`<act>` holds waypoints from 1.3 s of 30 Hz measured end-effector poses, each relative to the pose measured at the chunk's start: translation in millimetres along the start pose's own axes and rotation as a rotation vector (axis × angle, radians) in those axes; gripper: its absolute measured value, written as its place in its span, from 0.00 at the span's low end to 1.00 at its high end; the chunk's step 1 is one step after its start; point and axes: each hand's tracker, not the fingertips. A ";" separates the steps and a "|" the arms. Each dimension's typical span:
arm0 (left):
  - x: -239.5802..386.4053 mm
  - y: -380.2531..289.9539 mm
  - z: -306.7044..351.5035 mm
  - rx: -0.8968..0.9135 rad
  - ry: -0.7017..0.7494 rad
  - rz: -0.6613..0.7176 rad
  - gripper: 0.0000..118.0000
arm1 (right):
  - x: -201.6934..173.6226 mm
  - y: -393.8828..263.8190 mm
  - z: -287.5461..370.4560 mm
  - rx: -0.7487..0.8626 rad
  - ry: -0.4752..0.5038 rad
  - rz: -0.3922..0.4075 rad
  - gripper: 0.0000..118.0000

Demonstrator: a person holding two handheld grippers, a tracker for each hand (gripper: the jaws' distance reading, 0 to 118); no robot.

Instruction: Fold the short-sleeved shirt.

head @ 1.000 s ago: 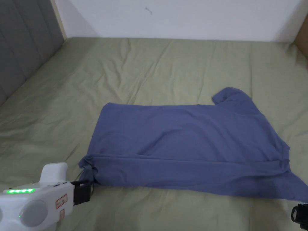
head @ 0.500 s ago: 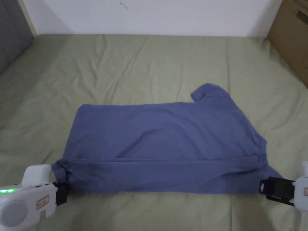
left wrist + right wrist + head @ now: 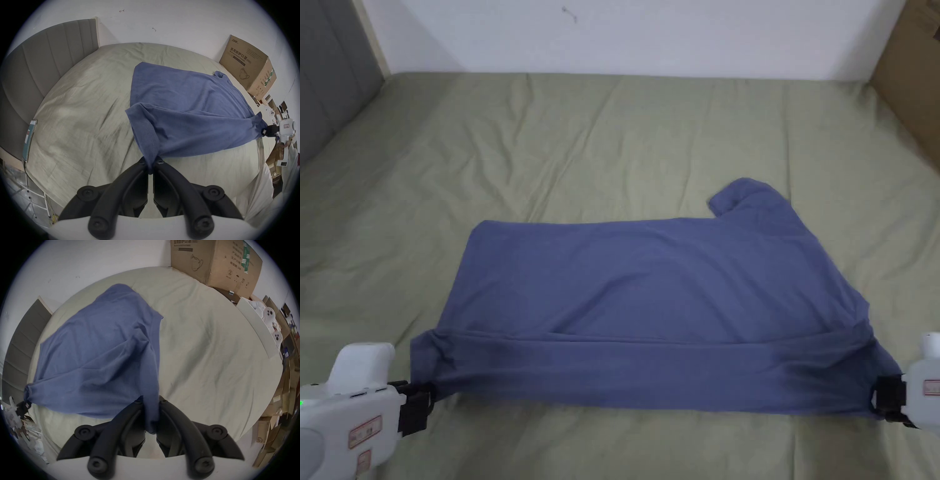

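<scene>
A blue short-sleeved shirt (image 3: 656,300) lies sideways on the green bed sheet (image 3: 612,137), its near long edge lifted and stretched taut. My left gripper (image 3: 422,397) is shut on the shirt's near left corner; in the left gripper view the cloth (image 3: 186,113) is pinched between the black jaws of that gripper (image 3: 151,162). At the near right, my right gripper (image 3: 878,397) is shut on the opposite corner, with cloth (image 3: 100,345) bunched between the right gripper's (image 3: 151,400) jaws. One sleeve (image 3: 747,197) lies flat at the far right.
A grey padded headboard (image 3: 331,75) stands at the left. Cardboard boxes (image 3: 215,261) line the bed's right side, with a white wall (image 3: 644,31) behind. A phone (image 3: 29,139) rests at the bed's left edge. Much bare sheet lies beyond the shirt.
My right gripper has come into view and taken the shirt's near right corner. The near edge now hangs stretched between both grippers. The head camera has shifted.
</scene>
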 end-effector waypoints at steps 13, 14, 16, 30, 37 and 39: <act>-4.0 -66.2 20.8 -0.154 0.022 -0.087 0.03 | 29.9 -103.2 28.3 -0.148 -0.009 -0.044 0.08; -2.4 -70.3 18.3 -0.152 0.024 -0.089 0.03 | 30.3 -109.0 22.9 -0.139 -0.005 -0.059 0.08; -7.8 -70.4 16.7 -0.109 0.035 -0.073 0.09 | 31.1 -108.5 27.7 -0.106 0.009 -0.093 0.24; 19.6 10.1 35.5 0.098 0.056 0.080 0.00 | -17.0 -39.2 65.7 0.096 -0.006 0.044 0.00; 33.4 35.5 -0.1 0.050 0.010 0.093 0.00 | -24.8 12.1 21.9 0.059 0.076 0.014 0.00; 33.5 49.0 -8.9 0.050 0.017 0.084 0.00 | -22.7 54.5 10.6 0.092 0.142 -0.011 0.08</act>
